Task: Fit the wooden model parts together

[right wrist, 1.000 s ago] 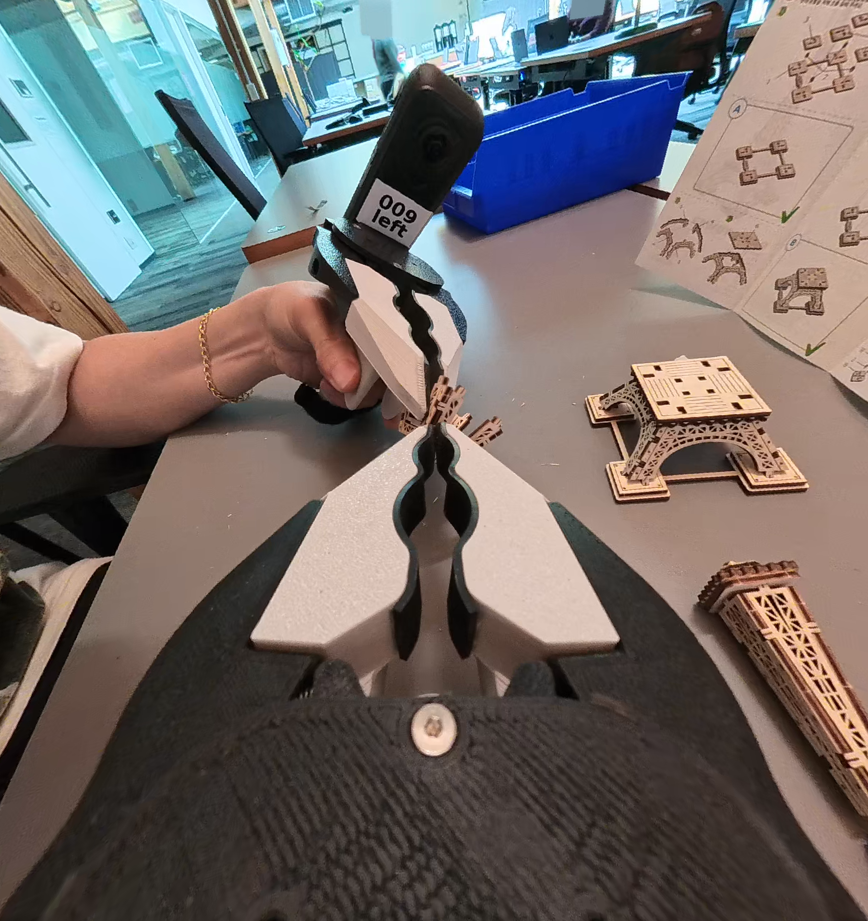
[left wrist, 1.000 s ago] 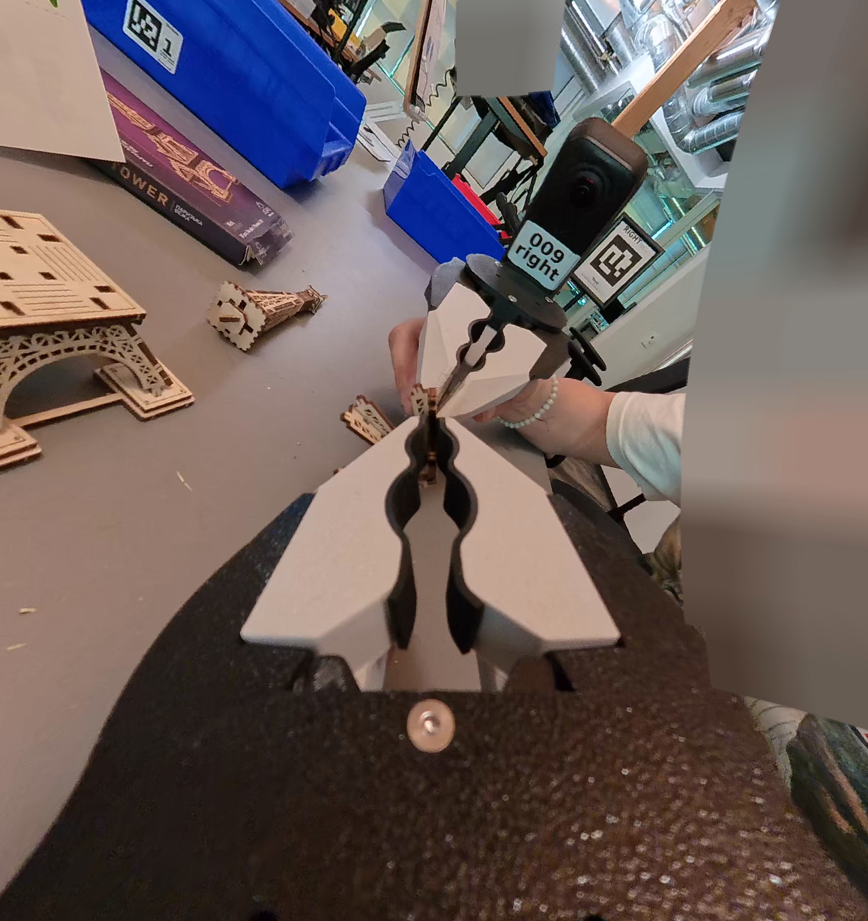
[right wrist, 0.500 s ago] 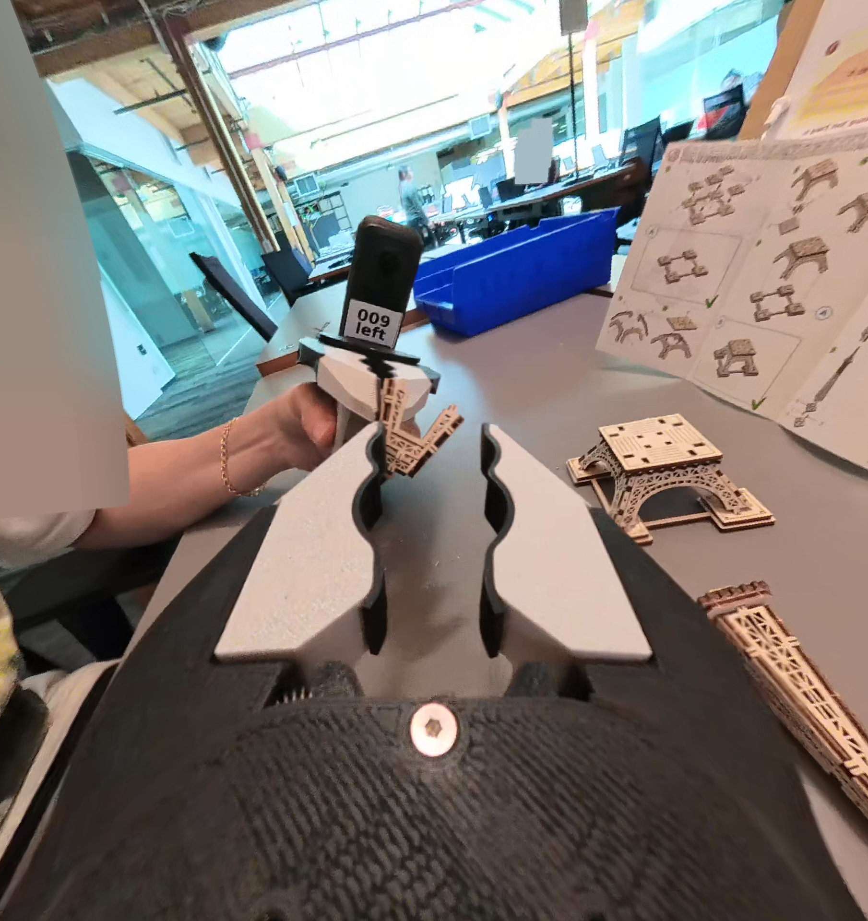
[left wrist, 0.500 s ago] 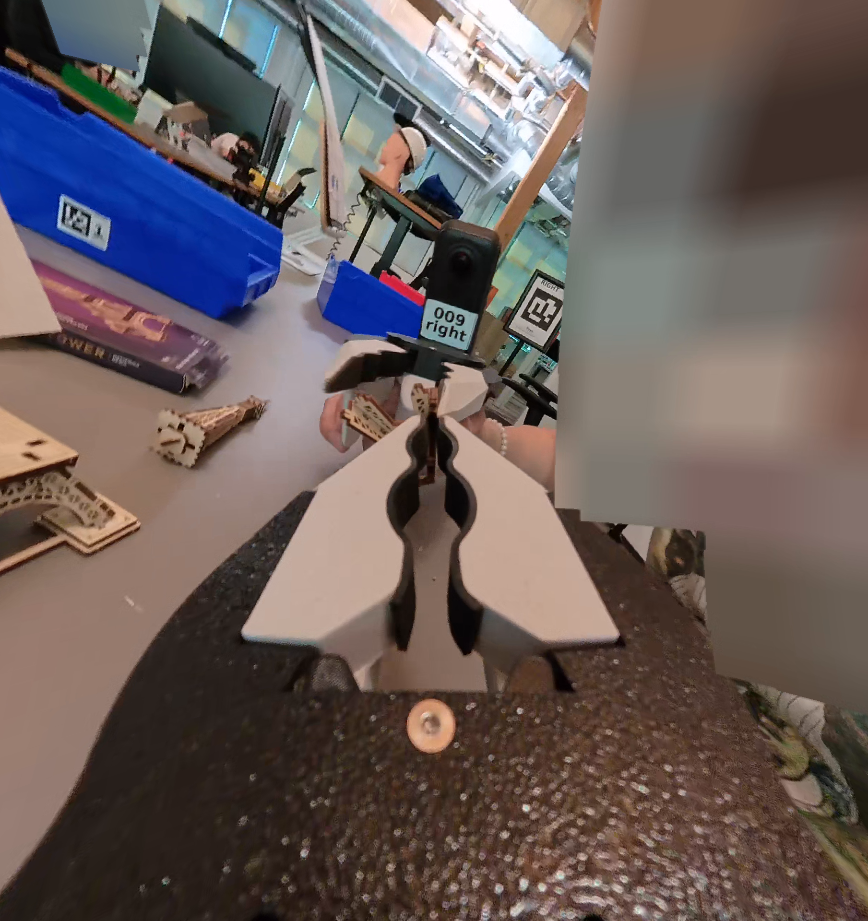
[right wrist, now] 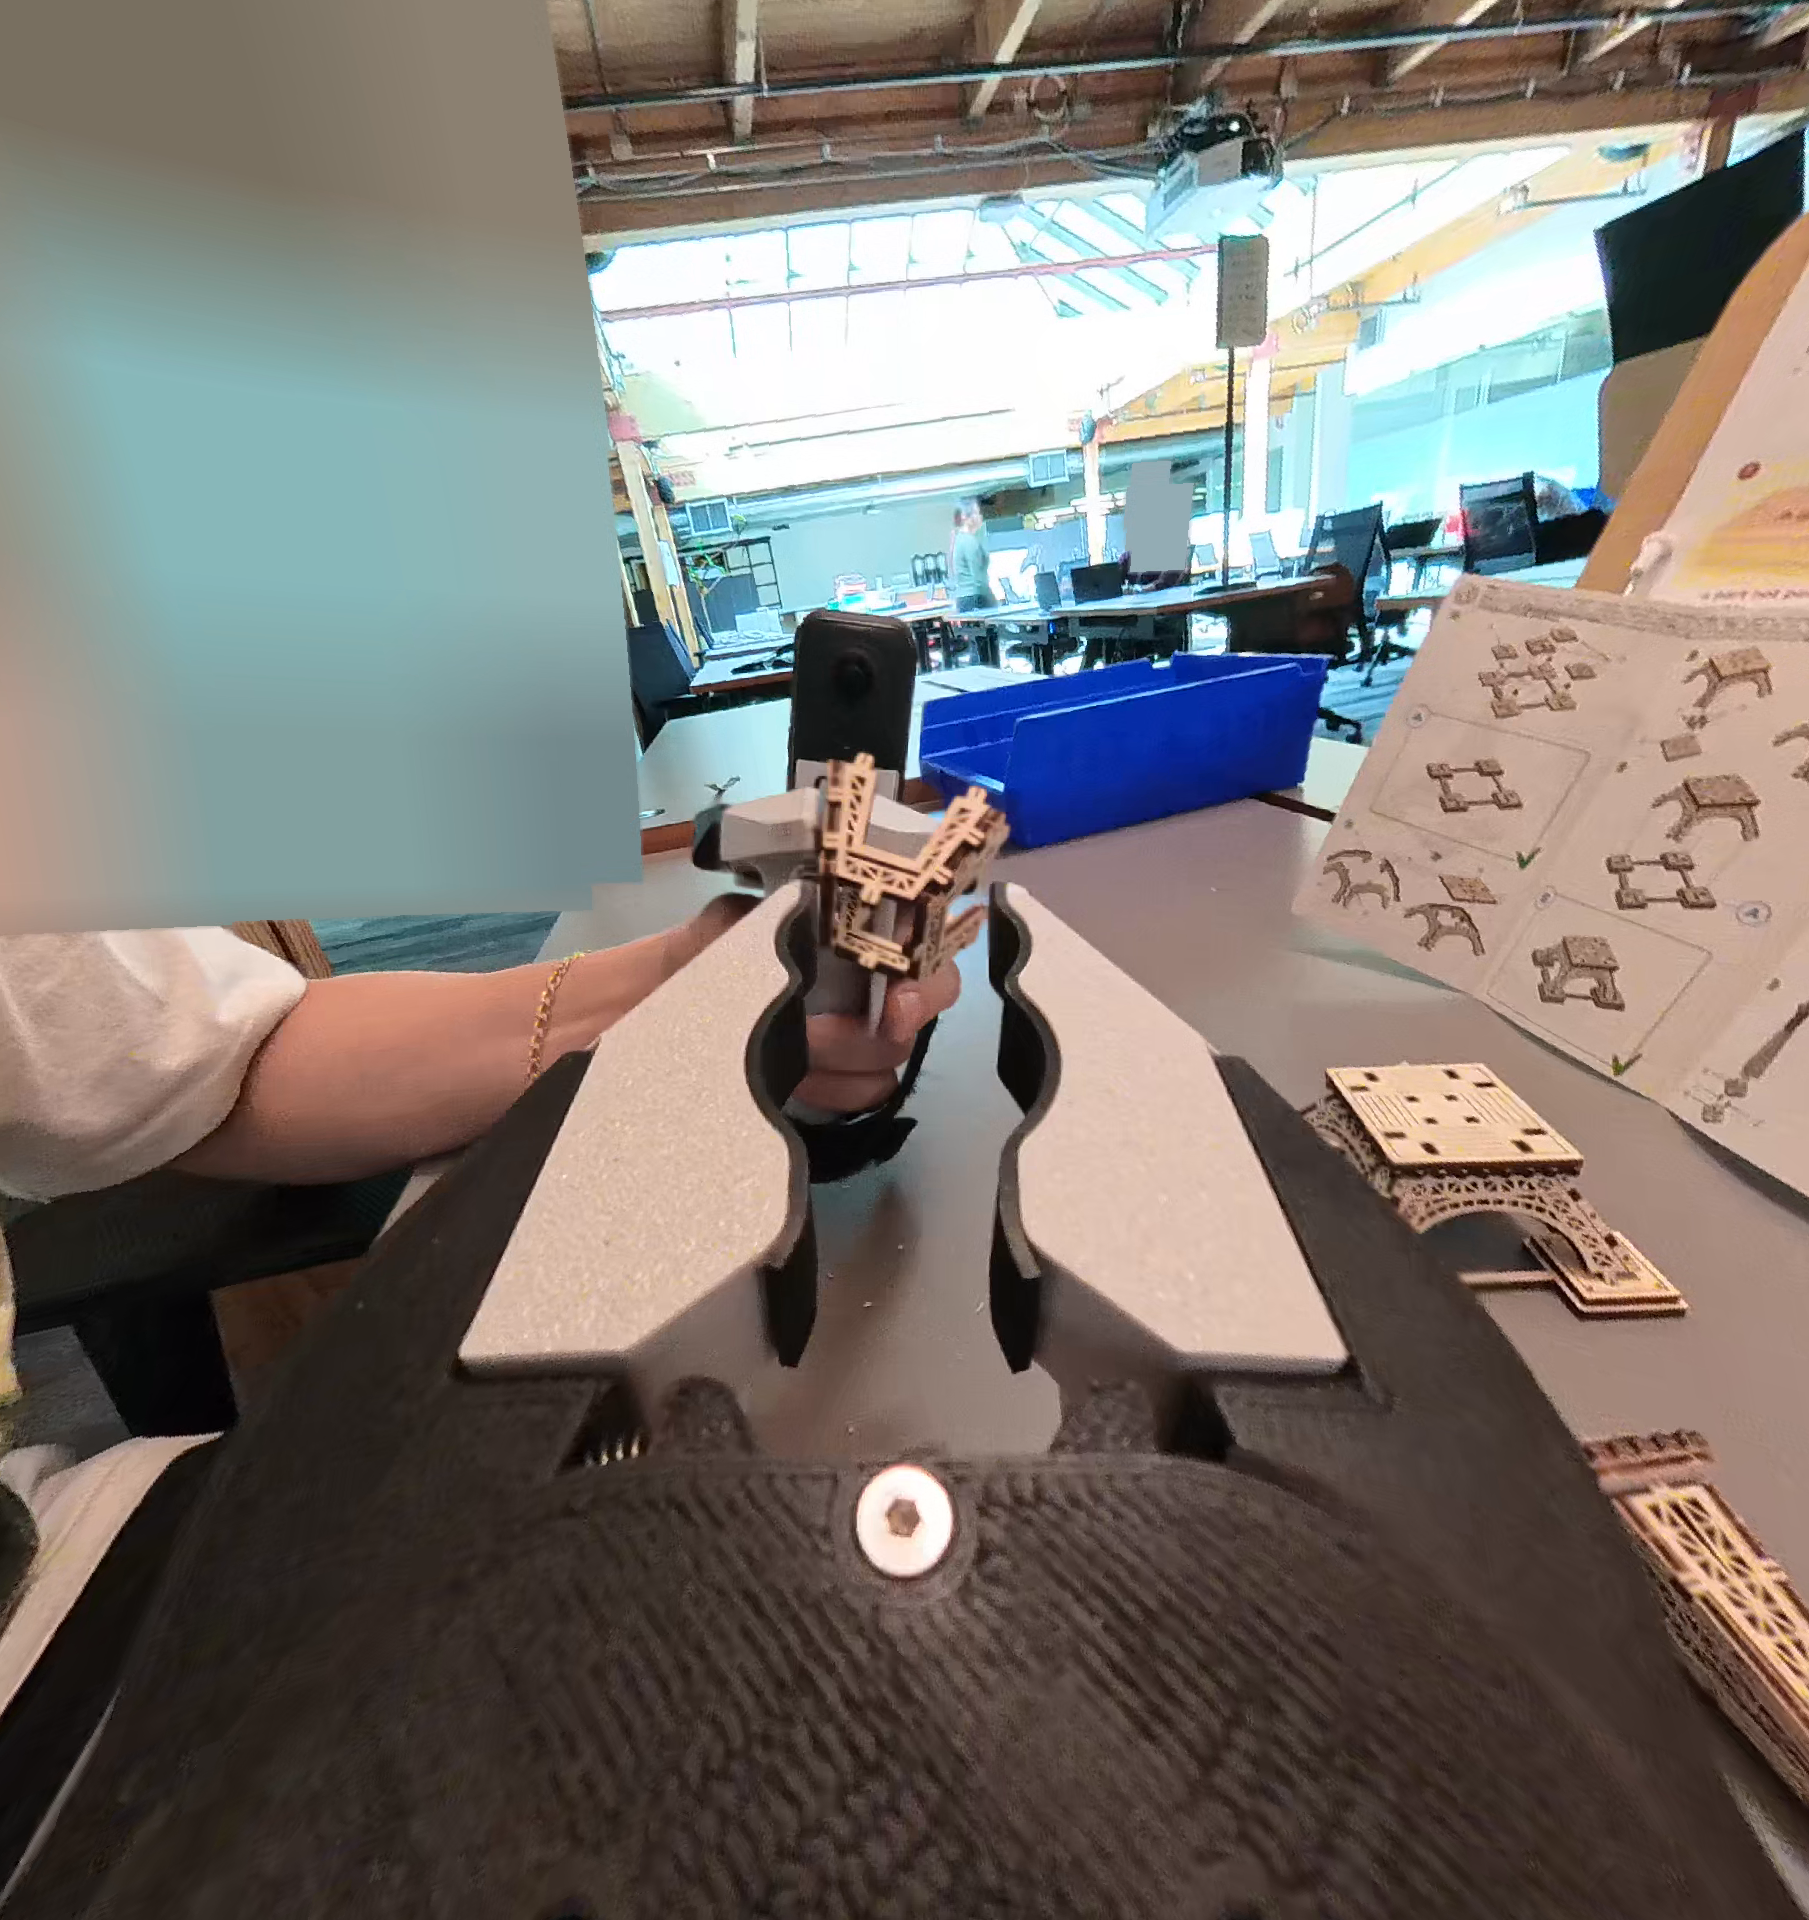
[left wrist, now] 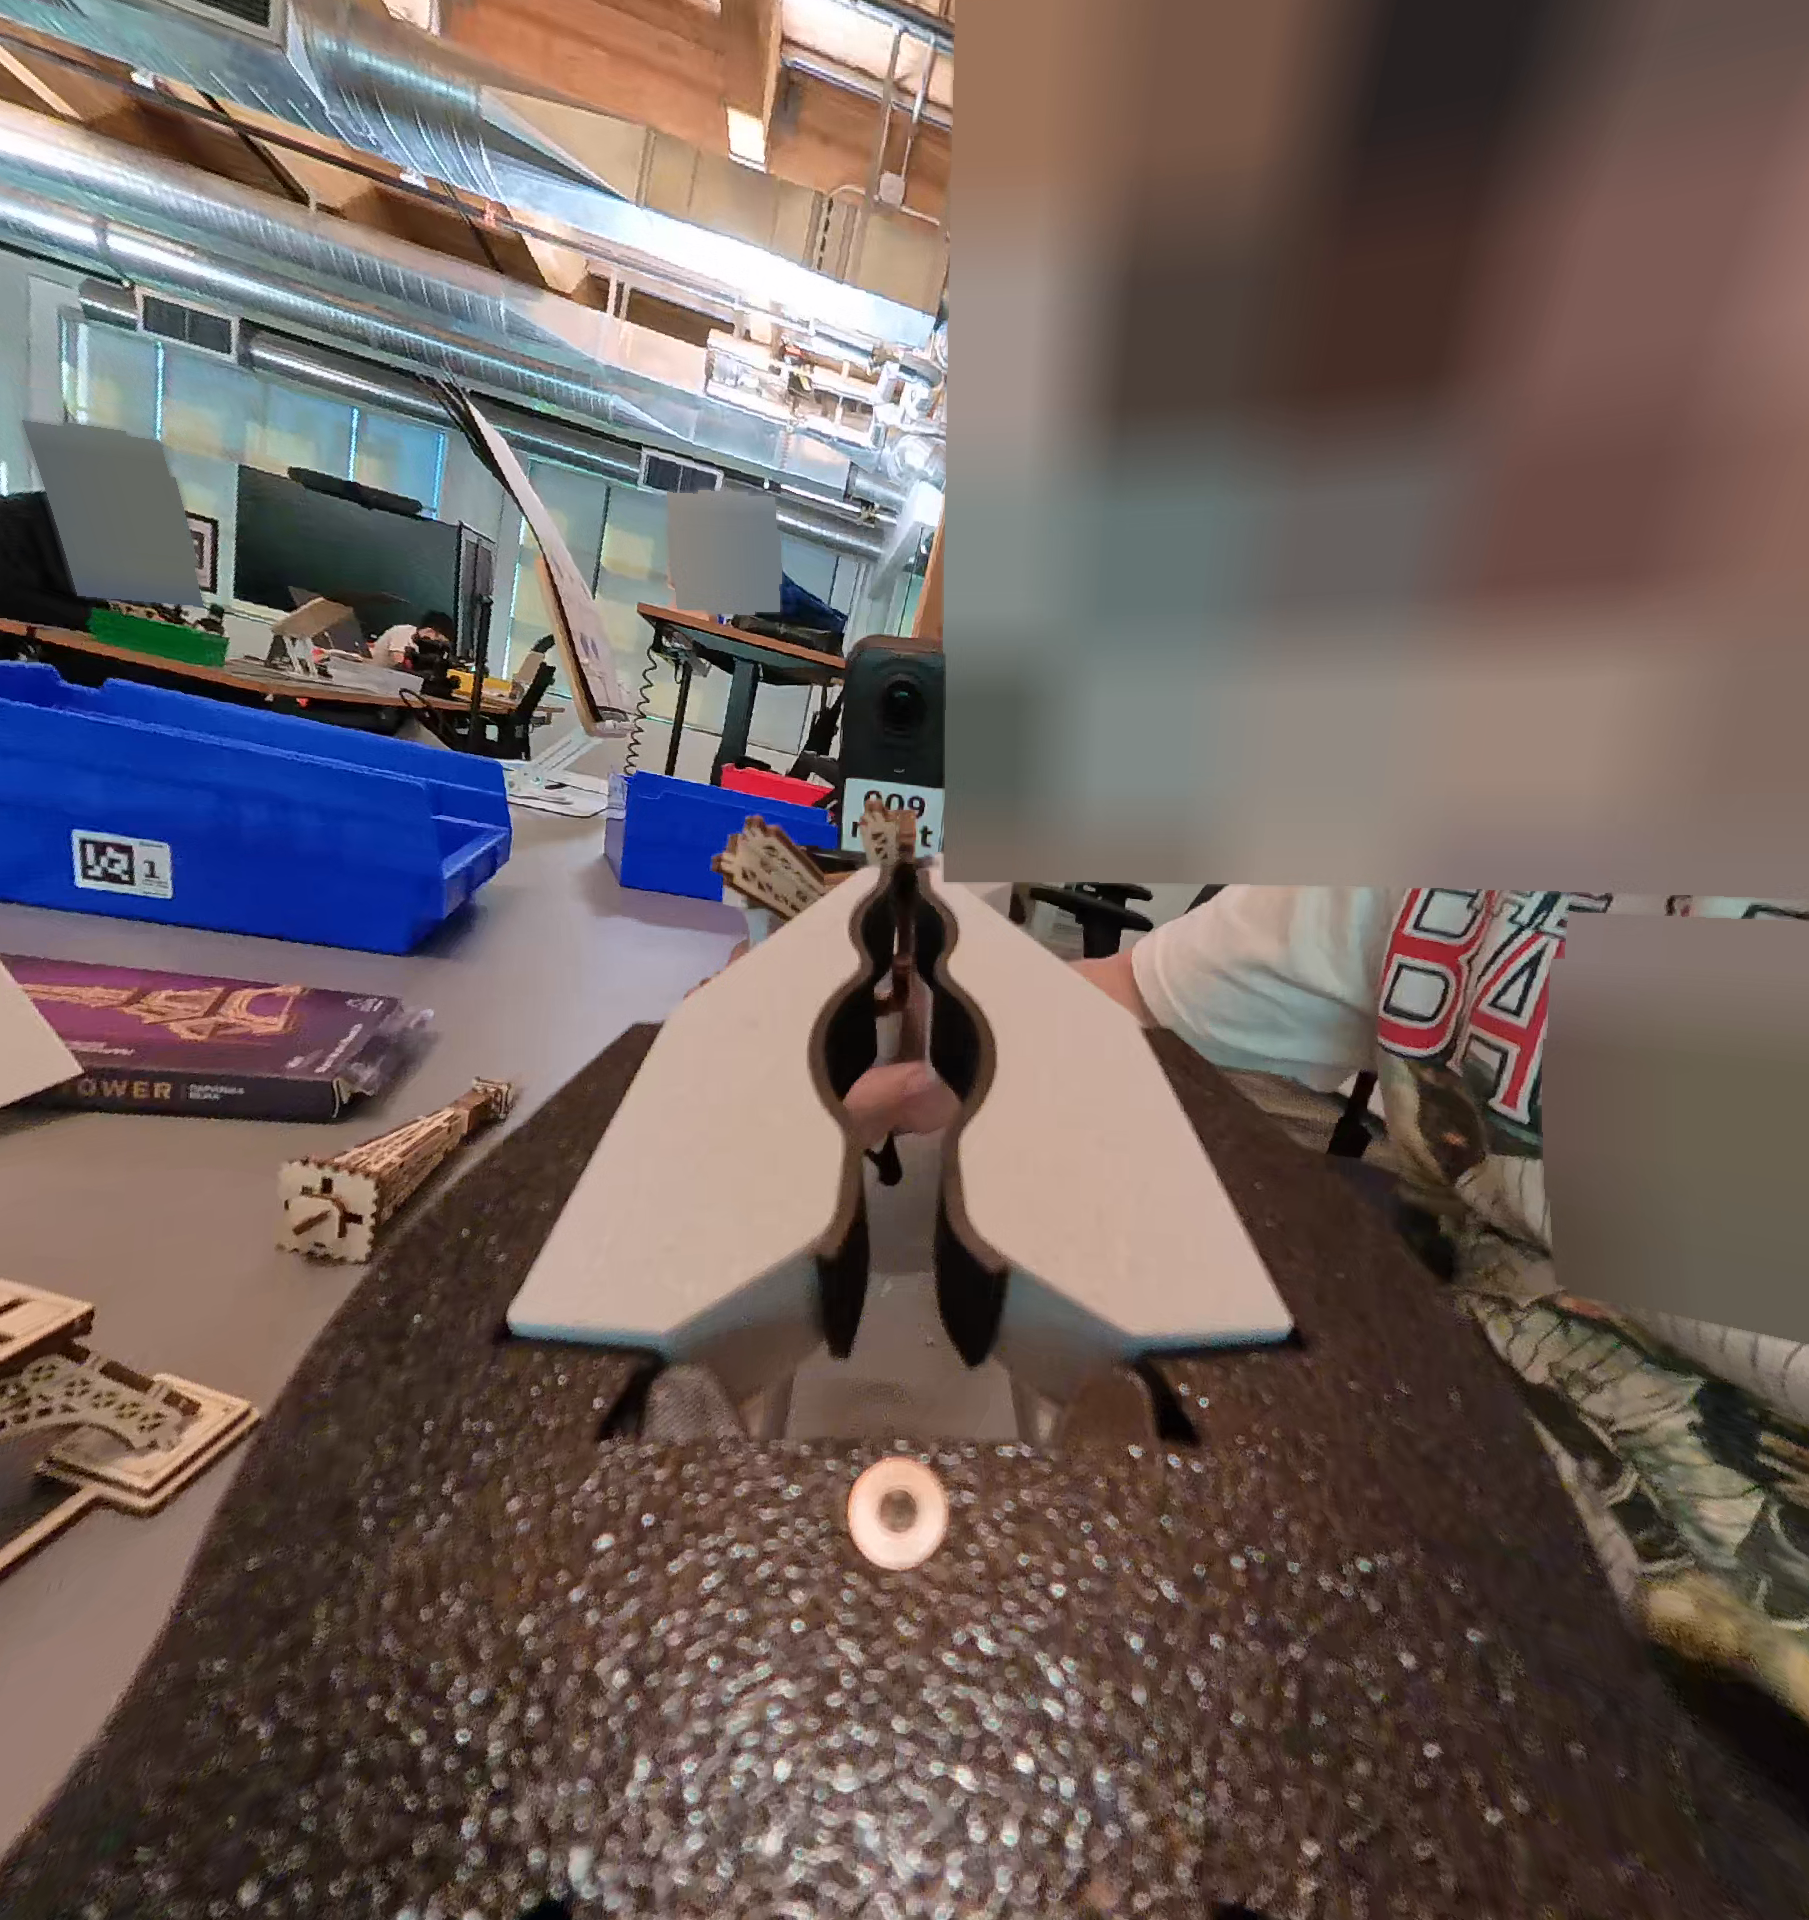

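My left gripper (left wrist: 898, 883) is shut on a small wooden lattice part (left wrist: 775, 868), held up off the grey table. In the right wrist view the same part (right wrist: 905, 878) is V-shaped and sticks up from the left gripper's fingers (right wrist: 765, 831). It sits just beyond my right gripper (right wrist: 895, 904), which is open and empty, apart from it. The arched wooden tower base (right wrist: 1451, 1132) stands on the table; it also shows in the left wrist view (left wrist: 38, 1382). The tapered tower section (left wrist: 391, 1164) lies on its side; it also shows in the right wrist view (right wrist: 1731, 1600).
An instruction sheet (right wrist: 1606, 831) stands propped at the right. Blue bins (left wrist: 204, 810) (right wrist: 1118, 748) sit at the back of the table. A purple box (left wrist: 204, 1029) lies by the tower section. A person's forearm (right wrist: 360, 1060) reaches in from the left.
My right gripper has opened and let go of the lattice part. Both grippers have tilted up from the table, and the left one has lifted the part.
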Demonstrator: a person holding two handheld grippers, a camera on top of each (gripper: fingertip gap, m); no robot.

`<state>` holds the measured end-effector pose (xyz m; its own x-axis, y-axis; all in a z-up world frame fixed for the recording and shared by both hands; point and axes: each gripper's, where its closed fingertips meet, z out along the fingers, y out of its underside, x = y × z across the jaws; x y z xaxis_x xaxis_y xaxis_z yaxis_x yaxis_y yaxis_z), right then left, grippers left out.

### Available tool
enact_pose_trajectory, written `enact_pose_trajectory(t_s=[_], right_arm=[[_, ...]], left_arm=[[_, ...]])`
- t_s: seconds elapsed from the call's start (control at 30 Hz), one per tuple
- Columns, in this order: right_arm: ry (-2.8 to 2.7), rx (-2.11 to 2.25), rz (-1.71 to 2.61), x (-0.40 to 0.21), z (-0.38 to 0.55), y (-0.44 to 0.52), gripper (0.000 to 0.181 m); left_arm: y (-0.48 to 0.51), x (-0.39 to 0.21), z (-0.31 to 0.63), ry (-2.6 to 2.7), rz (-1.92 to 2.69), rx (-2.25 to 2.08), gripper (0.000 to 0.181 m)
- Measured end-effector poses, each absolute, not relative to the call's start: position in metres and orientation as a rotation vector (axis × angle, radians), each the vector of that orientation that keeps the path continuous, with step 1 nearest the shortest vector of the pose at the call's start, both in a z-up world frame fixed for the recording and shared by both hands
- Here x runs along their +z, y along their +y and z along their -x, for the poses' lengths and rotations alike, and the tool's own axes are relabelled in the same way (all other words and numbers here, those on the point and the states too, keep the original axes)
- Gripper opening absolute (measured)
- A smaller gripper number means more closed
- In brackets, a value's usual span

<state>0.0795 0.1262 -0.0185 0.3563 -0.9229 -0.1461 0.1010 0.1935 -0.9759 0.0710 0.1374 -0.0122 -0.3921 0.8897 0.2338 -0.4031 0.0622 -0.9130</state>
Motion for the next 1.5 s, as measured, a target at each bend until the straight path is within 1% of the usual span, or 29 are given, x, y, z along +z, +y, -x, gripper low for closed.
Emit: enact_pose_trajectory(t_s=[0.03, 0.1, 0.2, 0.33, 0.53, 0.7, 0.8, 1.27, 1.5], right_arm=[[0.923, -0.892, 1.137, -0.017, -0.079, 0.128, 0.032], [0.919, -0.89, 1.131, -0.016, -0.079, 0.131, 0.032], [0.914, -0.898, 1.108, -0.014, -0.078, 0.131, 0.027], [0.9, -0.951, 1.13, -0.014, -0.077, 0.131, 0.027], [0.894, -1.136, 1.271, -0.021, -0.08, 0.123, 0.025], [0.878, -1.281, 1.387, -0.024, -0.08, 0.119, 0.025], [0.889, -1.285, 1.433, -0.029, -0.082, 0.119, 0.025], [1.054, -0.862, 1.225, -0.038, -0.086, 0.114, 0.025], [1.123, -0.642, 1.099, -0.045, -0.088, 0.111, 0.025]], left_arm=[[0.138, -0.012, -0.07, -1.28, 0.571, 1.575, 0.0], [0.139, -0.011, -0.067, -1.272, 0.594, 1.6, 0.0], [0.139, -0.009, -0.067, -1.27, 0.601, 1.624, 0.0], [0.137, -0.011, -0.067, -1.295, 0.609, 1.629, 0.0], [0.126, -0.022, -0.075, -1.459, 0.632, 1.701, 0.011], [0.124, -0.032, -0.077, -1.575, 0.751, 1.769, 0.009], [0.126, -0.034, -0.074, -1.584, 0.798, 1.769, 0.006], [0.119, -0.034, -0.076, -1.588, 0.614, 1.643, 0.002], [0.114, -0.04, -0.078, -1.65, 0.597, 1.643, 0.004]])
